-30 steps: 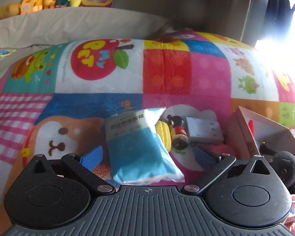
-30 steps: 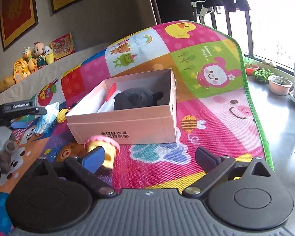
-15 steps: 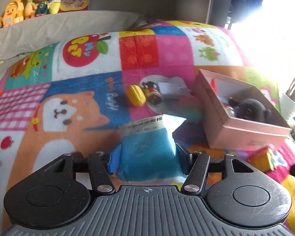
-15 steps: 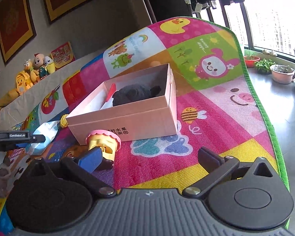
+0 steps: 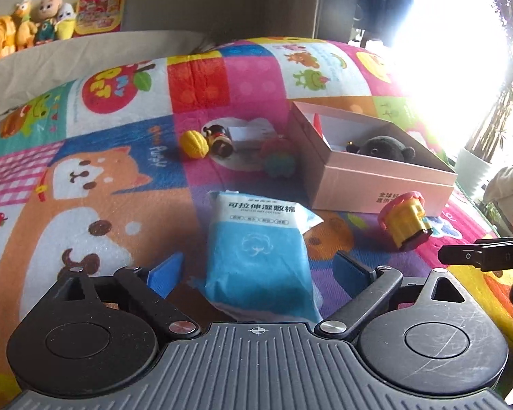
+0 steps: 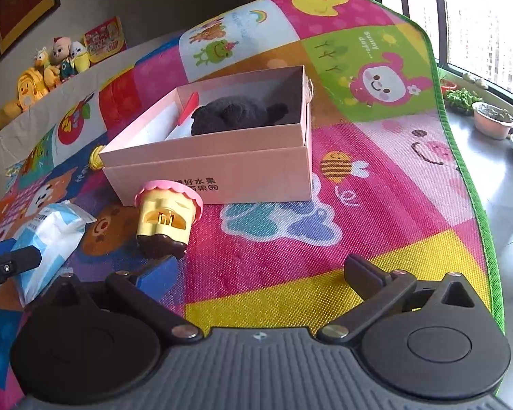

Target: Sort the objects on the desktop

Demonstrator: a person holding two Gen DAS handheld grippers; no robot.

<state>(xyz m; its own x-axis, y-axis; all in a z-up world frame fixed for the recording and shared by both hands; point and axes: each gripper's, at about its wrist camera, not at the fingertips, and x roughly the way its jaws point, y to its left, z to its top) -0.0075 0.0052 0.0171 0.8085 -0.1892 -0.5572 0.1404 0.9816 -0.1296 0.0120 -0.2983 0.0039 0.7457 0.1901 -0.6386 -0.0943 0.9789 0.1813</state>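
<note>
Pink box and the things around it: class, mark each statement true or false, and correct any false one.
1. A black plush toy lies inside the pink box. True.
2. The blue packet is inside the box. False: it lies on the mat, between the left gripper fingers, pads apart from it as the jaws open.
3. The cupcake toy stands on the mat in front of the box. True.
4. The right gripper grips the cupcake toy. False: it is open, holding nothing.
5. The yellow ball is in the box. False: it lies on the mat beside the box.
</note>
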